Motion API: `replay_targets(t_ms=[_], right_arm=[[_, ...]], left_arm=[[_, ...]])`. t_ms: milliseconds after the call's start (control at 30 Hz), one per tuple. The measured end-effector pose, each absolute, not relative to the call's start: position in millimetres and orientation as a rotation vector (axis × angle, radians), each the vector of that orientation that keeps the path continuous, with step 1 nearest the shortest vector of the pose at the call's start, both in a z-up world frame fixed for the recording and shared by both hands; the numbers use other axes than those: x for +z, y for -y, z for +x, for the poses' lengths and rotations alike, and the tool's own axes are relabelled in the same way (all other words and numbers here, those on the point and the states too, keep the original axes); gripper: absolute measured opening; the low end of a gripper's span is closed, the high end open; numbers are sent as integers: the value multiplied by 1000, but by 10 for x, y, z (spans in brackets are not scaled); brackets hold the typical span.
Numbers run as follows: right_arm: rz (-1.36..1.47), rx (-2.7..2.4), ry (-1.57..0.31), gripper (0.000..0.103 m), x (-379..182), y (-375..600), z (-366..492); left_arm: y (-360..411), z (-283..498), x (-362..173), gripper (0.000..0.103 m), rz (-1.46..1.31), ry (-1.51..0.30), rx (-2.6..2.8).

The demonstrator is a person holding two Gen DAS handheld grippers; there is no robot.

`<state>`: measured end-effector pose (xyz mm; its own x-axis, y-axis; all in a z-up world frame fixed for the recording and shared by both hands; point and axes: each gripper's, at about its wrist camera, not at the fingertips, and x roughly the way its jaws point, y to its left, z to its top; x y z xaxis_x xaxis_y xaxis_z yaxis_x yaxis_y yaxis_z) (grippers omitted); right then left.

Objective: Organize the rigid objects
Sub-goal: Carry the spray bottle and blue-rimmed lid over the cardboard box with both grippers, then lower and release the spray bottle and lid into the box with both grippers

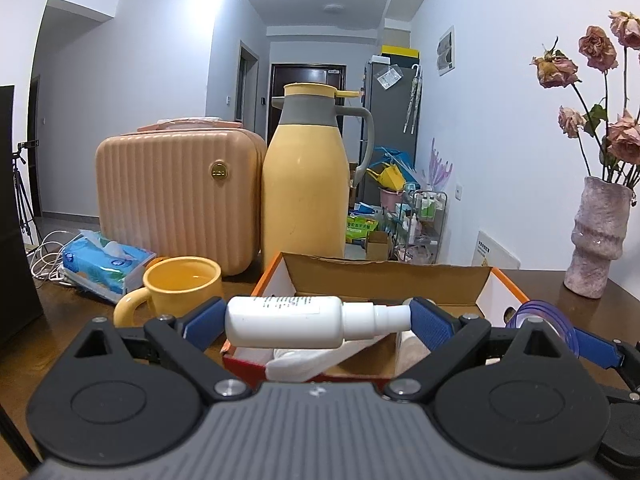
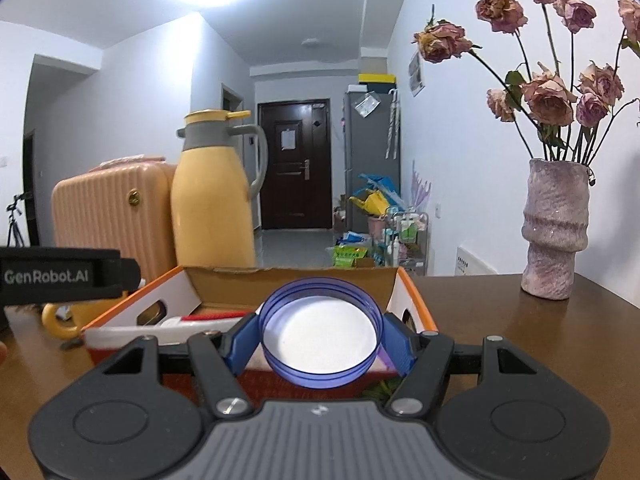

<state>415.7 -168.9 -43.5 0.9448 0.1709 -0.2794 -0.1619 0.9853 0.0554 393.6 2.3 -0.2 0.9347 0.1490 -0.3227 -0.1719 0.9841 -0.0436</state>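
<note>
My left gripper (image 1: 316, 318) is shut on a white spray bottle (image 1: 304, 322), held sideways just above the near edge of an open cardboard box (image 1: 400, 270) with orange rims. White items lie inside the box (image 1: 304, 360). My right gripper (image 2: 320, 338) is shut on a round blue-rimmed lid (image 2: 320, 340) with a white face, held over the same box (image 2: 292, 280). The lid and right gripper also show at the right in the left wrist view (image 1: 552, 324).
A yellow mug (image 1: 180, 284), a tissue pack (image 1: 108, 266), a peach case (image 1: 176, 192) and a yellow thermos jug (image 1: 304, 184) stand behind and left of the box. A pink vase of dried roses (image 2: 554, 232) stands on the brown table (image 2: 500, 320) at the right.
</note>
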Motion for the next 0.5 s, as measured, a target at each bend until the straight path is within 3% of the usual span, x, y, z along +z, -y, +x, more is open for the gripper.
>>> replay_targets(t_ms=[500], right_arm=[[53,157,-304,65,-565,1636,4774]], left_arm=[[33,4580,-88,99,-81,-329,184]])
